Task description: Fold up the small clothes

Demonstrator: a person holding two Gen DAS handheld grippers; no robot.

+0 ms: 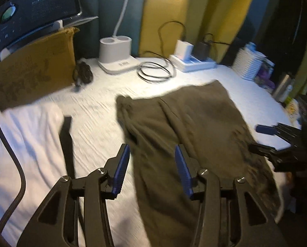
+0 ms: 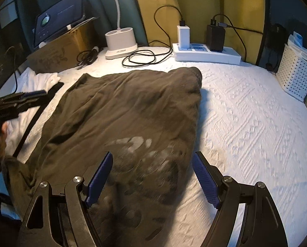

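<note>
- Our left gripper (image 1: 152, 154) has its blue pads (image 1: 122, 164) parted with nothing pinched between them; it hangs above the near left edge of the olive-brown garment (image 1: 184, 135).
- Our right gripper (image 2: 153, 164) stands wider apart, released, its pads (image 2: 101, 177) straddling the near part of the same garment, over a pale printed patch, without pressing on it.
- In the right wrist view we see the left gripper at the far left edge, above the garment's left side; in the left wrist view the right one shows at the right edge.
- The garment lies spread flat and creased on the white textured bed cover (image 2: 256, 123), roughly in its middle.
- To its left we see a white cloth (image 1: 26, 135) with a dark strap (image 1: 67, 144) lying across it.
- Behind it, along the far edge, stand a cardboard box (image 1: 34, 72), a white lamp base (image 2: 120, 41), a coiled black cable (image 2: 141, 58) and a white power strip (image 2: 207, 54) with chargers plugged in.
- At the far right stands a white perforated basket (image 2: 295, 72).
</note>
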